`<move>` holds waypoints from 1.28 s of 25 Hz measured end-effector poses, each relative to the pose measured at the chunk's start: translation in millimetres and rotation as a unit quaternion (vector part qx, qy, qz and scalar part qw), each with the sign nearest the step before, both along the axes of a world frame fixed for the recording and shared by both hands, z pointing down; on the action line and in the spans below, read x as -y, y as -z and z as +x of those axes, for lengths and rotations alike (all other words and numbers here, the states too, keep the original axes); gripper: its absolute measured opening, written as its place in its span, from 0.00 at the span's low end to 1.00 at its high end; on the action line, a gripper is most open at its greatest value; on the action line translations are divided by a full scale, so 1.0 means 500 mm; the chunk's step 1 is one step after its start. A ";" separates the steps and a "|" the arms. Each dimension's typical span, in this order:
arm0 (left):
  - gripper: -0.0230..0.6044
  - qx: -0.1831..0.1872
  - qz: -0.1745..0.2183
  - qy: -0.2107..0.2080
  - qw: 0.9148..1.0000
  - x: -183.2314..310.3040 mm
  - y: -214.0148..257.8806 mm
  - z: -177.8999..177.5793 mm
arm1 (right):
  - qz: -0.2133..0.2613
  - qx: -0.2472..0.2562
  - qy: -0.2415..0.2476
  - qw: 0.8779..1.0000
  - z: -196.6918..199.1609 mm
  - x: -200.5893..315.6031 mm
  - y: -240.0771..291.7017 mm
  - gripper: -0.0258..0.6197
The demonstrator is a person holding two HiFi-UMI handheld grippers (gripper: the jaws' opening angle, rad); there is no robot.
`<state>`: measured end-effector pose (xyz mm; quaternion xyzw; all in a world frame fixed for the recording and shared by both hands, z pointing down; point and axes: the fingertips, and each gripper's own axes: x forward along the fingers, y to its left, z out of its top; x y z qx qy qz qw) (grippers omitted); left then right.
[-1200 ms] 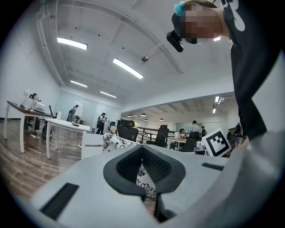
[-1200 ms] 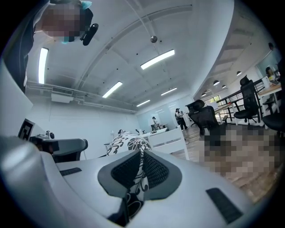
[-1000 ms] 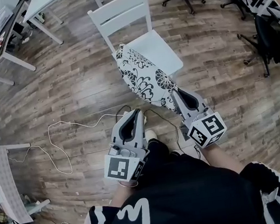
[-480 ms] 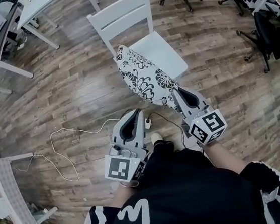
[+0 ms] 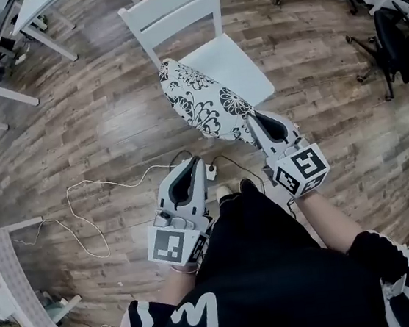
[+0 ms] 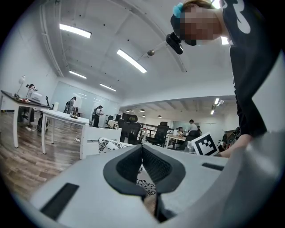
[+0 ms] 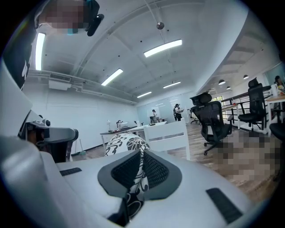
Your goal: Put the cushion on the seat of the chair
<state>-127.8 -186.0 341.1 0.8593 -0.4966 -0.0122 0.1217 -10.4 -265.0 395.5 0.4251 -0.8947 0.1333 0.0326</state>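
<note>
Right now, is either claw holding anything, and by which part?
The right gripper pinches the cushion by its near edge; the left gripper is shut on nothing.

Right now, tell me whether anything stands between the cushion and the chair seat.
Nothing visible does. The cushion, pinched at its near edge by the right gripper, overlaps the near edge of the seat in the head view, and the part of the seat that shows is bare.

one cushion (image 5: pixel 209 107), one white chair (image 5: pixel 171 15), one white cable (image 5: pixel 81 183), two grippers (left gripper (image 5: pixel 193 161), right gripper (image 5: pixel 251 117)).
</note>
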 end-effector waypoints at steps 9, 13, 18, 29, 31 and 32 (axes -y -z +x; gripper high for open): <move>0.05 -0.001 -0.017 0.028 0.999 0.018 -0.030 0.011 | 0.006 -0.056 0.049 0.997 0.014 0.059 -0.057 0.09; 0.05 0.002 -0.035 0.037 0.999 0.011 -0.065 0.009 | 0.011 -0.081 0.067 0.994 0.013 0.066 -0.099 0.09; 0.05 0.004 -0.059 0.047 0.997 -0.003 -0.108 0.011 | -0.004 -0.109 0.085 0.990 0.016 0.068 -0.181 0.09; 0.05 -0.007 -0.097 0.074 0.992 -0.026 -0.163 0.029 | -0.020 -0.143 0.132 0.981 0.001 0.034 -0.294 0.09; 0.05 -0.008 -0.103 0.081 0.991 -0.031 -0.168 0.029 | -0.020 -0.151 0.148 0.977 -0.008 0.022 -0.309 0.09; 0.05 -0.007 -0.106 0.082 0.991 -0.034 -0.172 0.029 | -0.021 -0.154 0.154 0.976 -0.011 0.017 -0.317 0.09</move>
